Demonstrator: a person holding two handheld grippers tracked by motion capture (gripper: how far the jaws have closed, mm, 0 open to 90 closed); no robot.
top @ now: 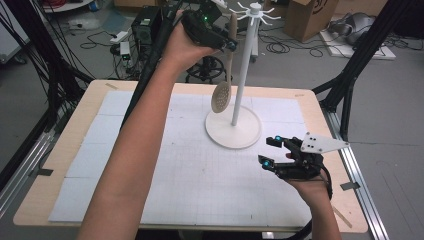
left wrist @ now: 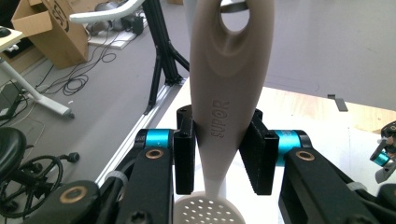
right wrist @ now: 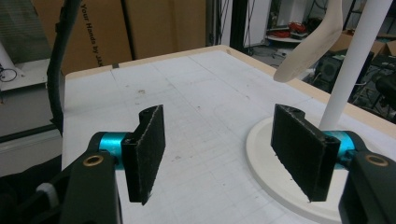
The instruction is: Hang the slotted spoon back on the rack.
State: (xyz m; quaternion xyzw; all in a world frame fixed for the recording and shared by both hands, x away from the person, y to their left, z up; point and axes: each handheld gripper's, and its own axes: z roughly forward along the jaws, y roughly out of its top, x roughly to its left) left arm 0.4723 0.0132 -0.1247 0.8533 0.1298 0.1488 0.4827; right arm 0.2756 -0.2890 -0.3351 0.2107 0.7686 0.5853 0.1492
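We hold the slotted spoon (top: 223, 85) high above the table (top: 60, 150) in the left gripper (top: 231, 44), jaws clamped on its handle just below the hanging hole, bowl dangling beneath. We judge that grip leaves the hole free to slip over a hook of the white rack (top: 255, 11), whose arms spread just beyond the gripper's tip. The rack's pole (top: 242, 75) stands right beside the hanging spoon and could catch it. Our right gripper (top: 270, 151) rests low over the gridded mat (top: 200, 175), jaws apart and empty, near the rack's round base (top: 234, 131). Beyond the table lie cables and cardboard boxes (top: 310, 17).
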